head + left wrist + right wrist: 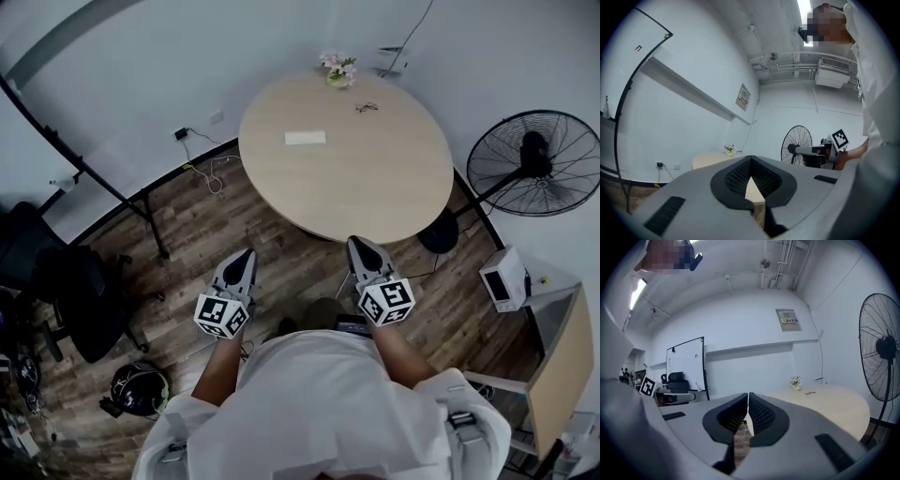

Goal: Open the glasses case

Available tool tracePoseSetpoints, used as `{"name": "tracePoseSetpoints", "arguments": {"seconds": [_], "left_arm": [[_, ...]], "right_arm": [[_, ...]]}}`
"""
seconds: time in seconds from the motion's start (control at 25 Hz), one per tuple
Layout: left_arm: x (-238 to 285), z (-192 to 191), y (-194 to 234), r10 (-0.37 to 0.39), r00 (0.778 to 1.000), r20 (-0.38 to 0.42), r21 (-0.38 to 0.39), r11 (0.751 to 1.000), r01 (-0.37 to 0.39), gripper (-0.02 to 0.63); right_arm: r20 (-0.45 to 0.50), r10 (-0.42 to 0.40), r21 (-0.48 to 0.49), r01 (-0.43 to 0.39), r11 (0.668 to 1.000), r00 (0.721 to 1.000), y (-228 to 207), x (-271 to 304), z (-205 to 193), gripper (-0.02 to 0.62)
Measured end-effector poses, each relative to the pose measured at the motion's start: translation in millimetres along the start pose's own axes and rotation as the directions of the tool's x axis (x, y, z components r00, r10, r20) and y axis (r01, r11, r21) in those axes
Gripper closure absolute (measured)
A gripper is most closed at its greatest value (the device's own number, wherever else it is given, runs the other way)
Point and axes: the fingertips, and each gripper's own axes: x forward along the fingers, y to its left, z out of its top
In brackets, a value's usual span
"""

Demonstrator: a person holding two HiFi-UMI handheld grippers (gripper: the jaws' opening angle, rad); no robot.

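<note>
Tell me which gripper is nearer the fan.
Right. The right gripper hangs just off the table's near edge, left of the fan; the left gripper is even farther left.

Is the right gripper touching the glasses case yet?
Apart. The head view shows the right gripper held short of the table, with the glasses case lying far across it.
</note>
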Motion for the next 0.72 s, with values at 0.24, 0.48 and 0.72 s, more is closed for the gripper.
{"name": "tracePoseSetpoints", "arguments": {"seconds": [0.24,0.48,0.72], "left_arm": [[22.3,5.2,5.3,-0.041,0.999,-0.003,0.019,0.999,0.041,0.595],[55.1,7.2,17.2,-0.056,0.998,-0.018,0.034,0.998,0.057,0.595],[108.7,6.4,44.3,-0.063,0.997,-0.048,0.047,0.997,0.065,0.595]], "right_arm": [[0.022,-0.007,-0.008,0.007,1.000,1.000,-7.3,11.3,8.9,0.569],[0.039,0.000,-0.031,0.001,1.000,0.999,-26.4,37.1,10.0,0.569],[0.019,-0.038,-0.026,0.039,0.999,0.999,-67.6,85.7,-1.2,0.568]]}}
